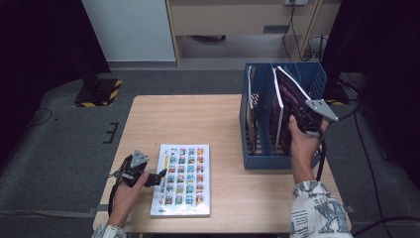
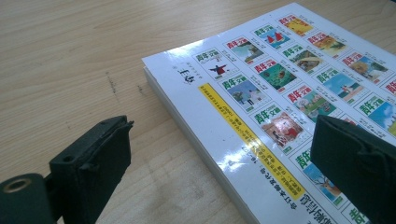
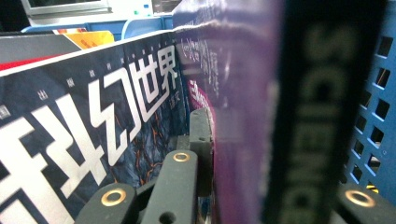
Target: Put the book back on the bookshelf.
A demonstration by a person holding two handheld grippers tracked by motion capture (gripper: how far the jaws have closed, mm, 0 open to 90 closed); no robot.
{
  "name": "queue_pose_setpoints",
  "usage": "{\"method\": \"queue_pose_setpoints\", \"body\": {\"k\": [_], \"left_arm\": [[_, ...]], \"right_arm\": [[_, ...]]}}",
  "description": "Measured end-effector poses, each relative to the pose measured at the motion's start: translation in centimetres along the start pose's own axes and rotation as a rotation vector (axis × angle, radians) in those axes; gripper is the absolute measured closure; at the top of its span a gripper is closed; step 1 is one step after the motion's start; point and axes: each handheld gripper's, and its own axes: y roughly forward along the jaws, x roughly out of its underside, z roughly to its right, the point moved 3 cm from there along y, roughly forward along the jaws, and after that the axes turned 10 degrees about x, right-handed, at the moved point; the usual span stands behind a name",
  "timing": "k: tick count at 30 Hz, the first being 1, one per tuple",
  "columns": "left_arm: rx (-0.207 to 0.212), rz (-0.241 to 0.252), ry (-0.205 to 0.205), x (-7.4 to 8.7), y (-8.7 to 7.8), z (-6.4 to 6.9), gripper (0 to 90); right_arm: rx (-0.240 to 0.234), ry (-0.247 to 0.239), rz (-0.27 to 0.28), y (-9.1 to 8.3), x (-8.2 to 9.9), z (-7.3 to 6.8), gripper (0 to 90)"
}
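two grippers at work over one light wooden table (image 1: 223, 124), catalogued as follows.

item: blue perforated plastic file rack (image 1: 257, 158) with upright dividers, standing at the table's far right corner. several magazines stand upright in its compartments, among them a dark-covered one with large white characters (image 3: 93, 140).

item: purple glossy-covered magazine (image 1: 292, 94), tilted, its lower part already between the rack's dividers and its top leaning toward the rack's right wall. the right gripper (image 1: 308, 119) holds it from the near side; in the right gripper view the jaws stand narrow, pinched on the magazine's cover, the blue perforated wall just to its right.

item: thick white-covered book printed with rows of small coloured pictures (image 1: 182, 179), lying flat near the table's near edge, left of centre, well apart from the rack.

item: left gripper (image 1: 157, 177), low at the book's left edge. in the left gripper view its jaws stand wide, one over bare wood and one over the cover; contact cannot be told, and nothing is gripped.

status, as judged: shelving partly done. purple magazine is entering its slot but not yet seated or released. white book remains to be picked up and filed.
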Motion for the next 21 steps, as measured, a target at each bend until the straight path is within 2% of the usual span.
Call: {"method": "queue_pose_setpoints", "body": {"k": [12, 21], "left_arm": [[0.000, 0.003, -0.004, 0.0, -0.1, -0.1, 4.6], [-0.001, 0.002, -0.003, 0.0, -0.1, -0.1, 4.7]], "right_arm": [[0.010, -0.008, 0.002, 0.3, 0.8, -0.3, 83.6], [-0.004, -0.016, -0.003, 0.2, 1.3, -0.5, 83.5]]}}
